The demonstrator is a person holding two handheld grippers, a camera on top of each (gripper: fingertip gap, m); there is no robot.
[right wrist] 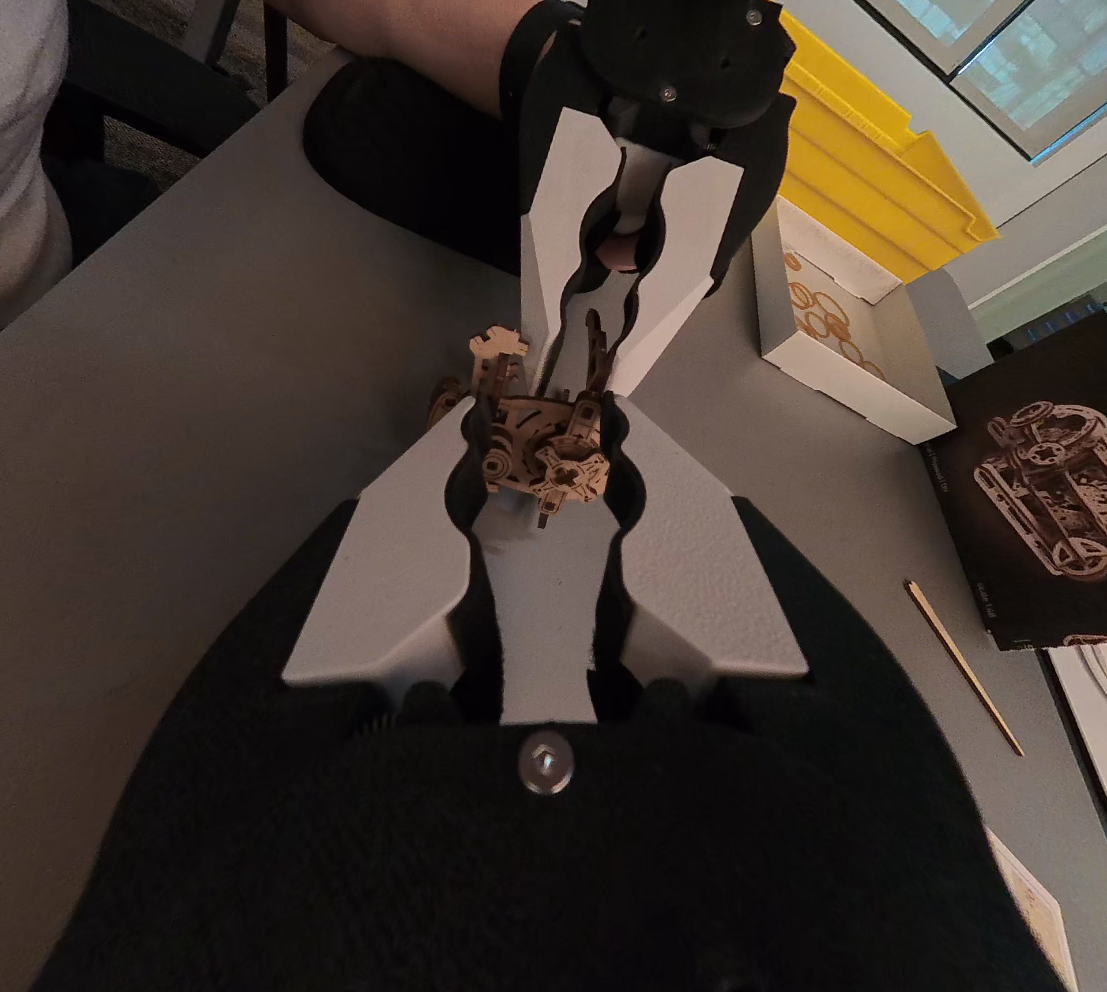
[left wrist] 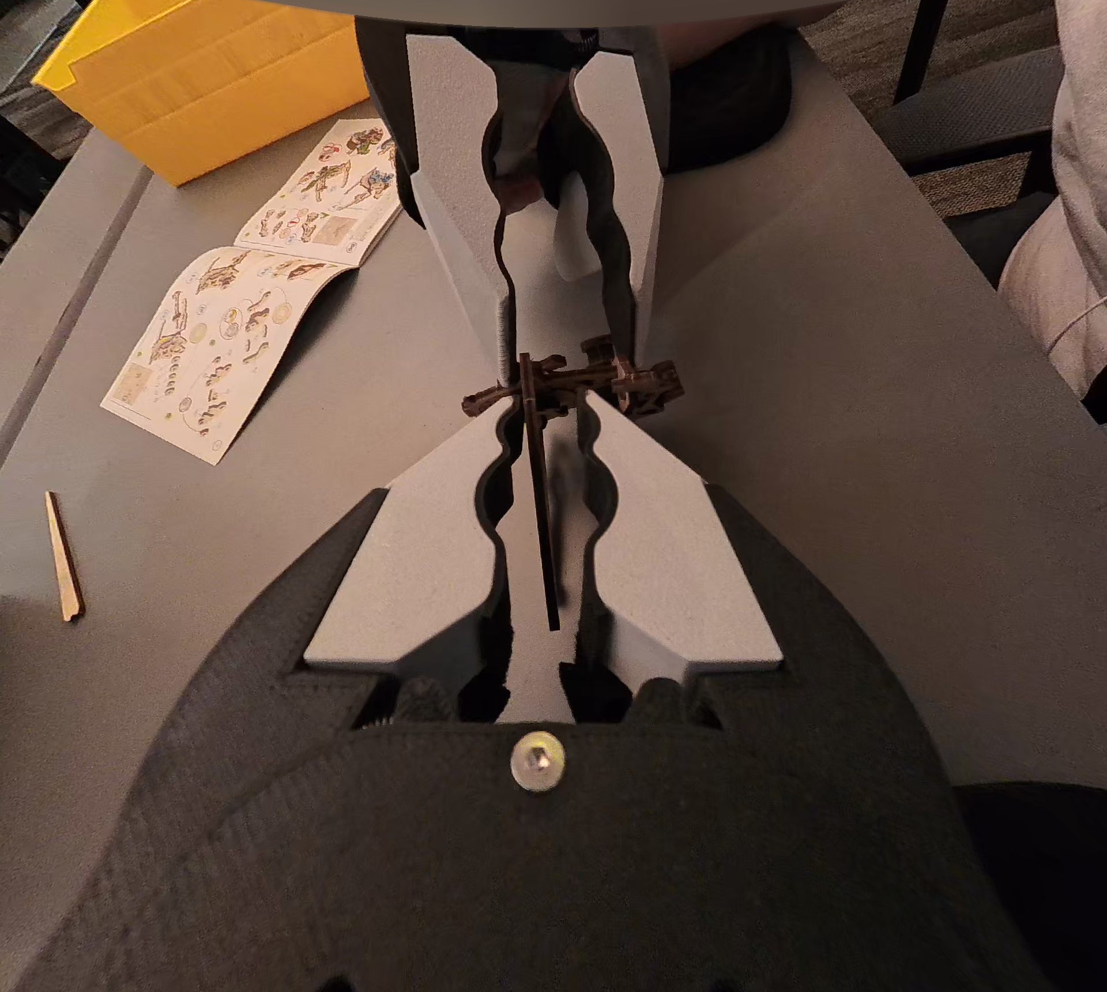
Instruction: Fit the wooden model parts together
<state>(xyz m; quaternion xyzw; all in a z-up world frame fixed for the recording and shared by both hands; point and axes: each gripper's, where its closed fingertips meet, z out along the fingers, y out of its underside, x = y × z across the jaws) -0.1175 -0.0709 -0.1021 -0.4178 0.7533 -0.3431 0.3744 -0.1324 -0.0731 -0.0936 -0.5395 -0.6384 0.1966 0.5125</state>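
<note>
1. I see the grey table [left wrist: 838, 424], my landmark; left on it lies a wooden stick [left wrist: 63, 556].
2. An open instruction booklet [left wrist: 251, 316] lies on the table; behind it sits a yellow bin [left wrist: 197, 70].
3. Above the table's middle, my left gripper [left wrist: 542, 406] is slightly parted around a thin flat wooden piece [left wrist: 539, 496]; grip unclear.
4. My right gripper [right wrist: 542, 418] clamps the wooden model [right wrist: 539, 454] above the table.
5. On the table's right in the right wrist view: white box [right wrist: 838, 364], dark model box [right wrist: 1042, 514]. Windows behind.

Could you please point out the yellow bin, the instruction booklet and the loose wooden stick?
yellow bin [left wrist: 197, 82], left wrist view, its side wall
instruction booklet [left wrist: 239, 316], left wrist view, lower open page
wooden stick [left wrist: 63, 556], left wrist view, mid-length
</note>
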